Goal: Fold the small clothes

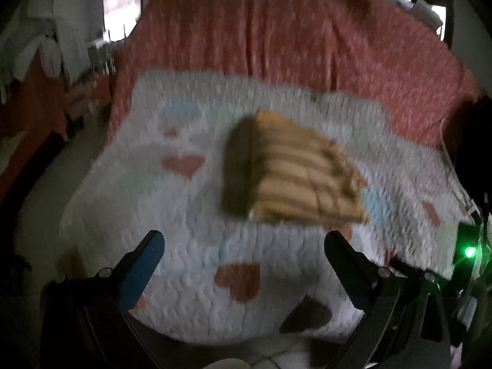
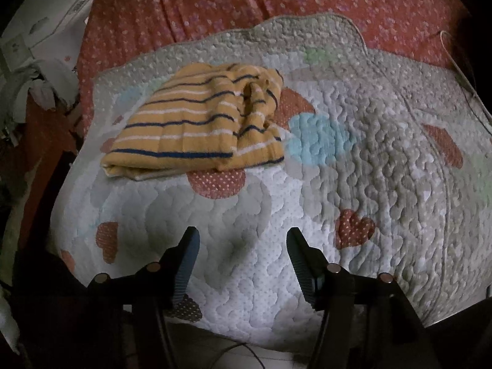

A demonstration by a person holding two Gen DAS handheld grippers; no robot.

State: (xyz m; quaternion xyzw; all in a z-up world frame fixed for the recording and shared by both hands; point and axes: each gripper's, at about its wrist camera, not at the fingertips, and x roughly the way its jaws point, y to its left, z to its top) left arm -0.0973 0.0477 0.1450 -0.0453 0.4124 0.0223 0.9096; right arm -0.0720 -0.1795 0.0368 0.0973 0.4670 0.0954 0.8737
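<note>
Right wrist view shows the folded mustard-yellow knitted garment with navy and white stripes point(image 2: 196, 123) lying on a white quilted heart-patterned blanket point(image 2: 384, 160), both the right tongs point(image 2: 243, 252) and left tongs point(image 1: 244, 246) wide open, empty, near it; next, I judge, grip its rumpled right edge squarely and smooth it flat.

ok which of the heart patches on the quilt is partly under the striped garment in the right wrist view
The red dotted heart patch at the front edge of the folded yellow striped garment; its top is covered. The other red hearts, like the one nearer the right gripper, lie fully exposed.
</note>
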